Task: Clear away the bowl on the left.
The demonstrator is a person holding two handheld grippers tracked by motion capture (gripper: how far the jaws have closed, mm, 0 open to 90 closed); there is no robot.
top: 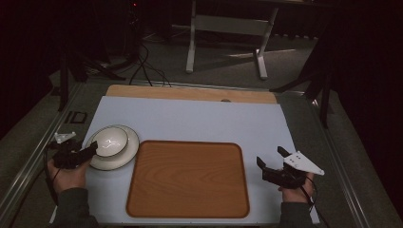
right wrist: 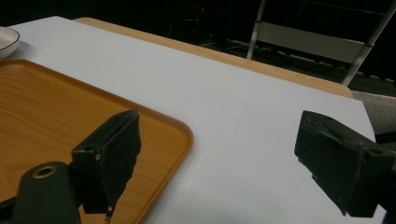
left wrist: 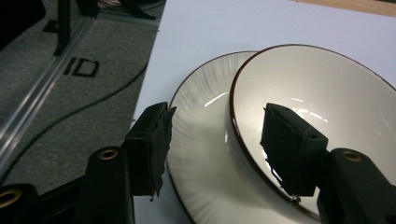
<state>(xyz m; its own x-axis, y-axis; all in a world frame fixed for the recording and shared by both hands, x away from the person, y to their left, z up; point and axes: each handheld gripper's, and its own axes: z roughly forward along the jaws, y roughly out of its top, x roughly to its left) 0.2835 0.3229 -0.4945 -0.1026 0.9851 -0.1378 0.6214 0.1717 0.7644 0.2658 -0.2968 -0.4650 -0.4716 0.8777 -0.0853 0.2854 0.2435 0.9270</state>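
The left tongs [left wrist: 215, 140] stand spread over the near edge of a bowl [top: 110, 141] that sits in a plate [top: 124, 156]. One jaw hangs inside the bowl above its rim, the other outside over the plate's rim, and neither pad presses on anything. The right tongs [top: 272, 160] are spread wide too, holding nothing, low over the bare bench [top: 199, 118] just right of the tray [top: 187, 178].

Judging by how things lie, the work is at its very start. The bowl and plate rest stacked on the bench, just left of the tray and close to its upper left corner, and nothing has been lifted. The tray carries nothing. If the crockery is meant for the tray, the grip, the lift and the move across are all yet to come.

The bowl is glossy off-white ceramic, round and shallow, with a thin dark line along its rim and bright glints inside. The plate under it is wider, also glazed, with fine streaks running outward and the same dark edge. The tray is wood-grained, orange-brown, rectangular with rounded corners and a low raised lip. The bench top is a matte pale sheet, with a wooden strip along the far side.
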